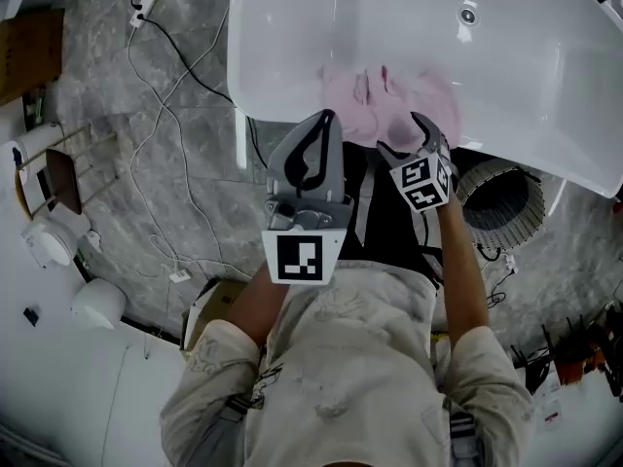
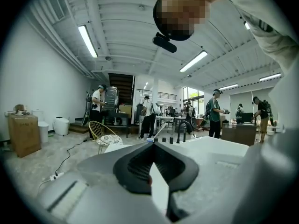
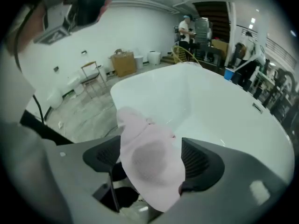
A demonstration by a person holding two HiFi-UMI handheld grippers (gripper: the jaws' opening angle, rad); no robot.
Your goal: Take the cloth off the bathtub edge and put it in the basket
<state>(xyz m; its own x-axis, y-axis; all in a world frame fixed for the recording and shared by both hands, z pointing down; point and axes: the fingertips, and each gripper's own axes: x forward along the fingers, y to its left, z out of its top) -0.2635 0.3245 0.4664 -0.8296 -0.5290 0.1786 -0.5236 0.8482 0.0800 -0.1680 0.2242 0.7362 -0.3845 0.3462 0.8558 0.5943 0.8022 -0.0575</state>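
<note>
A pink cloth (image 1: 389,100) lies draped over the near edge of the white bathtub (image 1: 292,27). My right gripper (image 1: 404,134) is at that edge, open, with the cloth (image 3: 149,139) hanging between its black pads (image 3: 201,160); the pads do not press on it. The tub (image 3: 210,106) fills the background of the right gripper view. My left gripper (image 1: 326,120) is held up in front of the person's body, left of the cloth, shut and holding nothing; its pads (image 2: 140,164) meet at the tip. A round woven basket (image 1: 501,202) stands on the floor just right of the right gripper.
Cables (image 1: 165,115) and a power strip (image 1: 146,3) trail over the grey floor left of the tub. A chair (image 1: 58,178) and white fixtures (image 1: 97,305) stand at the far left. Several people (image 2: 149,111) stand in the background of the left gripper view.
</note>
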